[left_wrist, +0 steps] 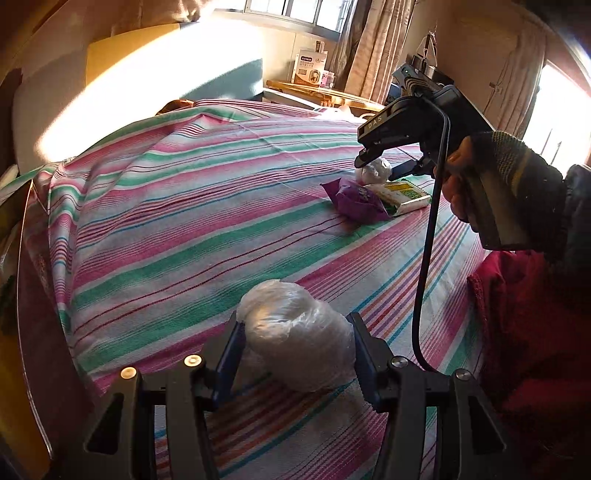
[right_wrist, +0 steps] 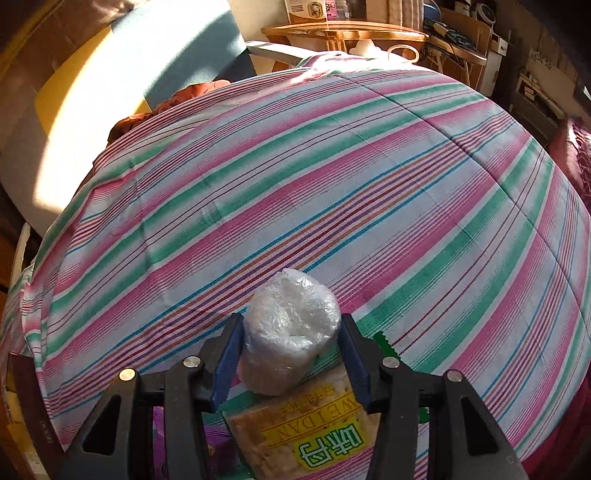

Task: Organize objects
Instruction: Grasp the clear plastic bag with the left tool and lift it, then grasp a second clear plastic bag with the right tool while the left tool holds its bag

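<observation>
My left gripper [left_wrist: 293,332] is shut on a white roll wrapped in clear plastic [left_wrist: 295,332], close over the striped bedsheet [left_wrist: 184,221]. My right gripper [right_wrist: 291,332] is shut on a second white plastic-wrapped roll [right_wrist: 291,328], which also shows in the left wrist view [left_wrist: 376,170] under the right gripper [left_wrist: 364,158]. Below that roll lie a cracker pack with green and yellow print [right_wrist: 306,424] [left_wrist: 406,194] and a purple packet [left_wrist: 356,201] [right_wrist: 218,454].
The striped sheet covers a bed. A wooden side table [right_wrist: 343,33] with boxes stands beyond the far edge. A red cloth [left_wrist: 535,332] lies at the right side. A yellow board [left_wrist: 122,48] leans at the back left.
</observation>
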`<state>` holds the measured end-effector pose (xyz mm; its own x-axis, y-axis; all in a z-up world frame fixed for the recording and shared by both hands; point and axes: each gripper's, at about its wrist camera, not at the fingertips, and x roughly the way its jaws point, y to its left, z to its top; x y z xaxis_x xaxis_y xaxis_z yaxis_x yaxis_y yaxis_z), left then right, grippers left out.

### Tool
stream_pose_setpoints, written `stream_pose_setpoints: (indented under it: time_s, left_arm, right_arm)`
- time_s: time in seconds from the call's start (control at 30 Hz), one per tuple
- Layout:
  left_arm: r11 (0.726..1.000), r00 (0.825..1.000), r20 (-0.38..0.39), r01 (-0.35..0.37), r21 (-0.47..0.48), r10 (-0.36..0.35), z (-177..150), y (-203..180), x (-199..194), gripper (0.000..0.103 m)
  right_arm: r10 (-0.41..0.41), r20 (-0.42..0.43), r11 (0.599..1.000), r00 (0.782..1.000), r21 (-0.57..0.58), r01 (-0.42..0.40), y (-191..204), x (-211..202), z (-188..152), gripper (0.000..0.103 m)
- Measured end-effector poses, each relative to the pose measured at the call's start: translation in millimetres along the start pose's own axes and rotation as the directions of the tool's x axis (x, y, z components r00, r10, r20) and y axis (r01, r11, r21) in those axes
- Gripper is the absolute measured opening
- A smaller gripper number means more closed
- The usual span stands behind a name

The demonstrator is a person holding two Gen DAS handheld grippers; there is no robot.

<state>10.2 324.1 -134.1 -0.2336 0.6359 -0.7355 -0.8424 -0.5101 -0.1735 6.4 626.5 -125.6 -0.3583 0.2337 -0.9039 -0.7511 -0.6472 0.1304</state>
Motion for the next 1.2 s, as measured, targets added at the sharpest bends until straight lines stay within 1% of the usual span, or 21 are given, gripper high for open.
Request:
stream_pose_setpoints:
  time_s: [0.07, 0.13, 0.33, 0.7, 0.9, 1.2]
  left_arm:
    - [1.000, 1.000, 0.006, -0.004, -0.001, 0.004, -1, -1, 0, 0.057]
    - [1.000, 1.000, 0.007, -0.005, 0.000, 0.005, -1, -1, 0, 0.057]
    - [1.000, 1.000, 0.014, -0.012, -0.004, 0.013, -2, -2, -2, 0.057]
    - [1.000, 1.000, 0.016, -0.025, -0.008, 0.025, -2, -3, -1, 0.057]
    - [1.000, 0.999, 0.019, -0.027, -0.010, 0.027, -3, -3, -1, 0.057]
    - [0.999, 0.999, 0.021, -0.033, -0.008, 0.033, -3, -4, -1, 0.057]
  right_arm:
    - [-0.014, -0.002, 0.999, 1.000, -0.033, 0.014, 5, 3, -1, 0.039]
    - [-0.006, -0.018, 0.998, 1.000, -0.055, 0.005, 9, 6, -3, 0.037]
    - [0.012, -0.030, 0.999, 0.999, -0.041, -0.014, 10, 9, -2, 0.036]
    - [0.020, -0.036, 0.999, 0.999, -0.038, -0.021, 9, 11, -2, 0.037]
    - [-0.022, -0.025, 0.995, 0.999, -0.097, 0.019, 17, 11, -5, 0.037]
    - [-0.039, -0.018, 0.991, 0.999, -0.125, 0.036, 19, 10, -6, 0.037]
